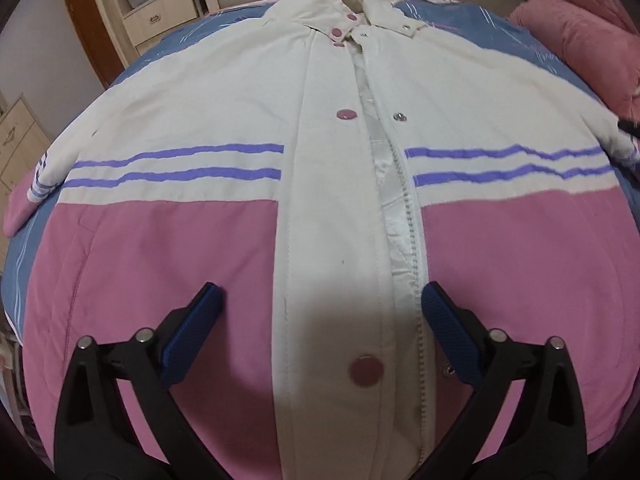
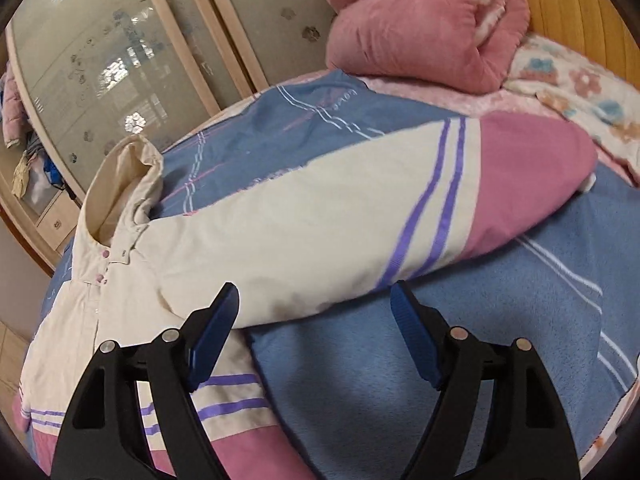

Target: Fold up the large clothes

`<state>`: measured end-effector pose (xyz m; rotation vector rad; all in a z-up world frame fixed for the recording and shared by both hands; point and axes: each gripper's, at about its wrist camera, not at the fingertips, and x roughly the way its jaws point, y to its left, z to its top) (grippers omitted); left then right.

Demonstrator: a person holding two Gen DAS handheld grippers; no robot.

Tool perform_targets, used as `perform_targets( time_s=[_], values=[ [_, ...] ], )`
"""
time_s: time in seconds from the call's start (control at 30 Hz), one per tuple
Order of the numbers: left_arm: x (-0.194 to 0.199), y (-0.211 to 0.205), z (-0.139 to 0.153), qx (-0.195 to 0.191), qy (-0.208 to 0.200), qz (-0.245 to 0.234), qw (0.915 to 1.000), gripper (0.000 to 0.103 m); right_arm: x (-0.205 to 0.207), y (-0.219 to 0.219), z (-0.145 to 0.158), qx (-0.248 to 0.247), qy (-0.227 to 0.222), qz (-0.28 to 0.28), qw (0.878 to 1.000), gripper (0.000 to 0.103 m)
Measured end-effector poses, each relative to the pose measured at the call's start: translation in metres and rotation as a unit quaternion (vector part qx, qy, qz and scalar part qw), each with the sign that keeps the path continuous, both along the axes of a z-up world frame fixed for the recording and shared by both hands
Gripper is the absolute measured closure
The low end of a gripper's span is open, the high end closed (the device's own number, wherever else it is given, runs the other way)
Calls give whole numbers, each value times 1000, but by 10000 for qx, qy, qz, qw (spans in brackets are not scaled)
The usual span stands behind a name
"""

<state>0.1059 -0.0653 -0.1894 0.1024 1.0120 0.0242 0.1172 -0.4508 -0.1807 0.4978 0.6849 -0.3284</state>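
Note:
A cream and pink jacket (image 1: 224,128) with two purple stripes lies front up on the bed, collar at the far end. My left gripper (image 1: 320,292) is open and empty, held above the lower front placket with its pink snap button (image 1: 366,369). In the right wrist view the jacket's right sleeve (image 2: 360,216) stretches out to the right across the blue blanket (image 2: 440,340), its cuff pink. My right gripper (image 2: 316,292) is open and empty, just above the sleeve's near edge by the armpit.
Pink quilts (image 2: 420,28) are piled at the head of the bed, next to a floral sheet (image 2: 580,88). A wardrobe with frosted sliding doors (image 2: 100,64) and drawers (image 1: 160,20) stands beyond the bed's far side.

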Motion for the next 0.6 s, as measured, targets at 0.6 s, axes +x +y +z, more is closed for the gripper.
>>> perform_targets(
  time_s=[0.6],
  values=[
    [18,7,1,-3409,912,-1380,9254,43,-1,-14,-3,132,99,-155,9997,25]
  ],
)
